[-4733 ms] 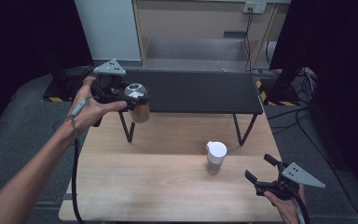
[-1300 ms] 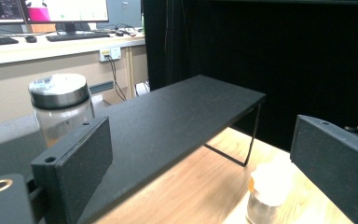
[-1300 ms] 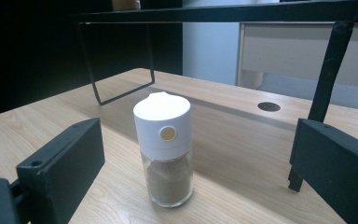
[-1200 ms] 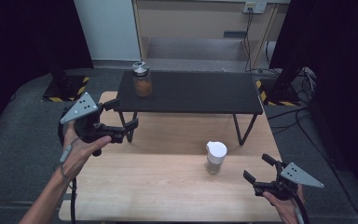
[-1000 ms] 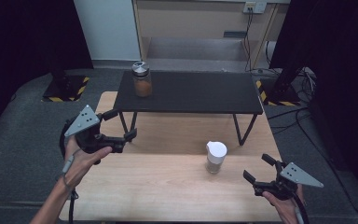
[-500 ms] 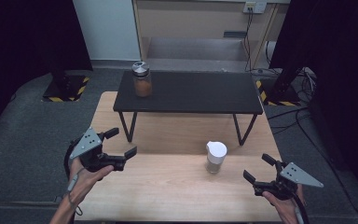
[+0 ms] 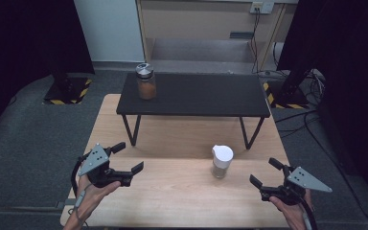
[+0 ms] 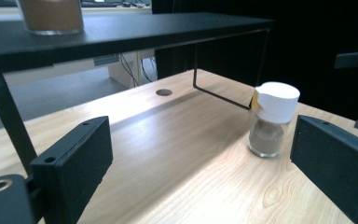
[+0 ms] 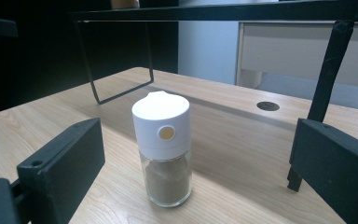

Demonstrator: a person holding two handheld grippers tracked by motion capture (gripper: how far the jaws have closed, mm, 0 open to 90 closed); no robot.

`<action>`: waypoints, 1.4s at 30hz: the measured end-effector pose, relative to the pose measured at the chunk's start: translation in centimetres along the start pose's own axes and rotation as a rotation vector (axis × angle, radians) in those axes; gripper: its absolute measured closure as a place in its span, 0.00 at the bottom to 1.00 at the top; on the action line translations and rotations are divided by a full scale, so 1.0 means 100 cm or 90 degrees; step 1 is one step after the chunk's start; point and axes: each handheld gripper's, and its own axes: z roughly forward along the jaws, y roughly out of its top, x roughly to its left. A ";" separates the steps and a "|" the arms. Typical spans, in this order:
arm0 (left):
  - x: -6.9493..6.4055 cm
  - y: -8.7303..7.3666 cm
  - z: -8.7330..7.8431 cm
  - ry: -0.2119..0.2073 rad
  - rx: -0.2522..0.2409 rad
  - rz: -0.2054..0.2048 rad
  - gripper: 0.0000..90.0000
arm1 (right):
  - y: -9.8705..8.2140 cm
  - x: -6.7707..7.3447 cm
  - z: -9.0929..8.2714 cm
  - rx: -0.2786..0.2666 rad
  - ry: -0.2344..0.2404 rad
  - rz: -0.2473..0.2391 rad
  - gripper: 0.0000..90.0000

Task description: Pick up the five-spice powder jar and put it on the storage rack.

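Black and spread wide, the left tool is hovering empty over the bench, with the spice jar standing upright to its right, well apart. The jar is glass with brown powder and a smooth white cap, its long axis vertical. The right tool is sitting nearer, just beside it, also spread and holding nothing.

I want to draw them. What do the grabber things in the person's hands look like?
Both grippers, left gripper and right gripper, are black with two flat, blocky jaws. Each has a grey three-cornered plate on top and a black cable trailing back. The forearms show no sleeves.
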 end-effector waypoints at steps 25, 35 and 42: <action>-0.006 -0.021 0.001 0.031 0.011 0.007 0.05 | 0.000 0.001 -0.001 -0.002 0.000 -0.001 0.04; -0.005 -0.033 -0.011 0.063 -0.030 -0.024 0.06 | -0.001 0.000 -0.002 -0.009 -0.001 0.004 0.02; -0.004 -0.036 -0.018 0.080 -0.041 -0.017 0.06 | -0.004 0.001 -0.004 -0.022 -0.013 0.014 0.01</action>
